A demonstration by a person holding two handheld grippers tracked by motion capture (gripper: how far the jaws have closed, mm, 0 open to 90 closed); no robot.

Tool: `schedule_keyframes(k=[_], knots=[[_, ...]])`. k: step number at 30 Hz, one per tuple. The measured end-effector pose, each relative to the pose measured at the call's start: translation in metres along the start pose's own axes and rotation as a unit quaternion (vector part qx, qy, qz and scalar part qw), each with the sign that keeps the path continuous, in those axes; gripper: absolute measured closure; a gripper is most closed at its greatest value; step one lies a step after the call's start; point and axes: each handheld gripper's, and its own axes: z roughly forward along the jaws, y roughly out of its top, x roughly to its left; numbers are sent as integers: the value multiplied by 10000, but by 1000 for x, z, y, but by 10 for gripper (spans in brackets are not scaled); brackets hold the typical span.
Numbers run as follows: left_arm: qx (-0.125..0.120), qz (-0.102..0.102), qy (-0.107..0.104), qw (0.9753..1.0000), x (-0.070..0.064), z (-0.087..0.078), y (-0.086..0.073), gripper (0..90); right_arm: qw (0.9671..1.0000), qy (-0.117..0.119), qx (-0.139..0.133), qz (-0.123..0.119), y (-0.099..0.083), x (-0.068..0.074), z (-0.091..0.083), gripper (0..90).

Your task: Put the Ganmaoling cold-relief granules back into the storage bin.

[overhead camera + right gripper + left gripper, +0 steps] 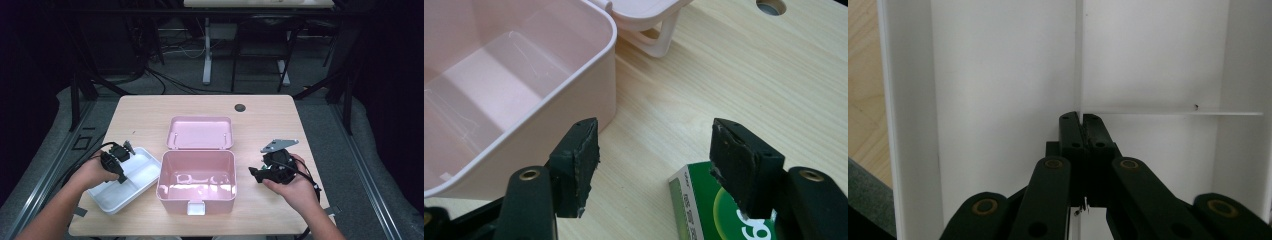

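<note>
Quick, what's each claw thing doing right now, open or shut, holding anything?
Left gripper: shut on the divider of the white tray.
Right gripper: open, holding nothing, beside the pink box.

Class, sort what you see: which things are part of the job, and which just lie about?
Likely in use: white tray, gripped by left gripper; pink box; green packet under open right gripper.
Lying about: cable hole; floor cables.

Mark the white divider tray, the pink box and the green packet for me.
white divider tray (142,176): high view, bare floor of its right compartment.
pink box (196,198): high view, front wall.
green packet (704,205): right gripper view, its printed top face.
</note>
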Motion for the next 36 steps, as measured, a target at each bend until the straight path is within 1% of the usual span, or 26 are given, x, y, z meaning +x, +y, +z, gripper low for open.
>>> schedule_keyframes(k=[3,4,7,8,9,10,11,12,13,16,17,18,20,22,24,25,26,27,28,29,31,32,33,34,35,36], knots=[[25,-4,17,10000,1,5,2,894,9999,5,97,-29,-1,-2,0,363],[21,-23,3,10000,1,6,2,894,10000,-12,60,-4,-1,-3,0,363],[-22,-60,-37,10000,2,10,2,894,9999,-77,99,-8,0,-6,0,361],[-38,-73,-29,10000,2,11,2,894,9999,-41,141,-6,0,-7,-1,360],[-35,-83,-37,10000,2,14,2,894,9999,-66,120,1,0,-8,0,360],[-13,-80,-11,10000,2,16,2,894,9999,-32,134,3,1,-9,0,360],[37,-51,11,10000,2,19,2,893,9997,-96,205,-17,1,-10,0,360],[49,-42,18,10000,1,21,2,893,9998,-39,218,-16,2,-12,0,358],[55,-17,50,10000,1,24,1,893,9996,-78,270,0,2,-13,0,353],[40,-30,-48,10000,3,27,0,889,9991,-42,429,-47,4,-17,1,353],[-37,-55,-99,9999,4,26,0,883,9989,-12,469,-73,5,-18,1,353],[-90,-101,-137,9998,5,25,-1,870,9986,-26,523,-111,6,-20,1,353],[-130,-92,-208,9997,7,20,-2,797,9977,-38,644,-207,8,-21,2,352],[-207,-140,-172,9995,8,14,-3,769,9968,-13,744,-303,11,-22,2,346],[-223,-156,-134,9995,7,10,-6,688,9960,-21,803,-399,13,-22,3,346],[-289,-158,-132,9994,7,8,-7,670,9944,-53,949,-452,15,-21,1,346],[-345,-156,-116,9992,6,6,-9,644,9941,-55,962,-491,16,-21,2,342],[-405,-128,-89,9991,6,5,-11,617,9927,-40,1090,-507,18,-21,1,338],[-489,-75,-48,9988,4,4,-12,598,9922,-49,1122,-532,20,-21,1,334],[-601,-62,-57,9982,3,2,-14,581,9913,-39,1198,-552,21,-22,2,328],[-882,-105,-86,9960,0,-1,-17,563,9898,-24,1296,-596,22,-25,5,324],[-983,-95,-66,9951,-3,-2,-19,547,9883,-34,1383,-636,23,-26,7,324],[-1059,-78,3,9943,-4,-3,-20,547,9860,-4,1540,-645,24,-28,7,324],[-1024,6,52,9947,-6,-3,-20,539,9864,8,1512,-639,25,-29,9,328],[-1003,10,27,9950,-7,-3,-21,527,9838,23,1670,-646,27,-30,9,350],[-969,35,41,9953,-8,-4,-20,529,9832,35,1718,-615,28,-32,10,361]])
